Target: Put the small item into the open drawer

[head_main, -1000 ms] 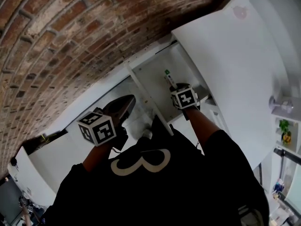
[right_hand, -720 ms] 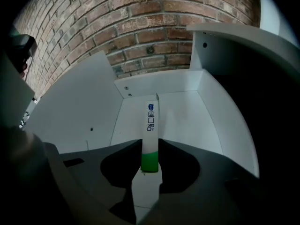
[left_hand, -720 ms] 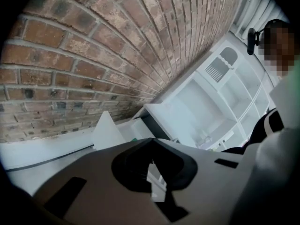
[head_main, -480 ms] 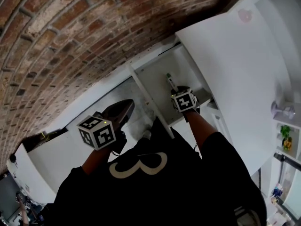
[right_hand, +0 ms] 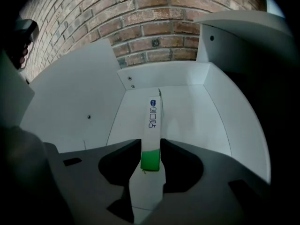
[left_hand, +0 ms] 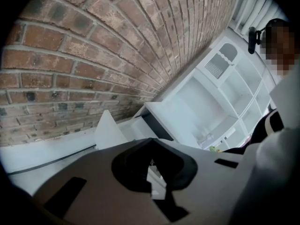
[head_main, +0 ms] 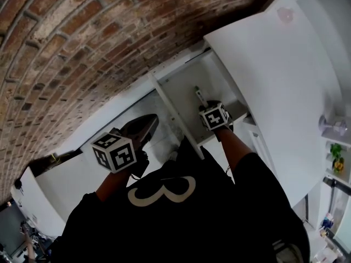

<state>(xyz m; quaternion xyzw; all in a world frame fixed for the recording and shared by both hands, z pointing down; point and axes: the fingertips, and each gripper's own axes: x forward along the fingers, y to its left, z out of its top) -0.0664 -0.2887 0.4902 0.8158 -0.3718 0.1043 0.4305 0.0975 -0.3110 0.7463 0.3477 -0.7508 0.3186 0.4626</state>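
Note:
The small item [right_hand: 152, 121] is a long white strip with blue print and a green end. It stretches along the floor of the open white drawer [right_hand: 187, 111], its green end between the jaws of my right gripper [right_hand: 151, 144]. Those jaws are opening, and the pads still touch the strip's two edges. From the head view, the right gripper [head_main: 204, 104] hangs inside the drawer [head_main: 184, 84] with the item [head_main: 198, 95] poking out ahead of it. My left gripper [head_main: 143, 126] hovers over the neighbouring compartment to the left, shut and holding nothing [left_hand: 151, 142].
A brick wall [head_main: 82, 43] runs behind the white cabinet. The cabinet's white top [head_main: 269, 64] lies to the right of the drawer. A white divider [head_main: 170, 114] separates the drawer from the left compartment. White shelving [left_hand: 225, 93] and a person appear in the left gripper view.
Almost nothing has moved. The right gripper stays in the drawer with the strip between its jaws, and the left gripper has drifted only slightly.

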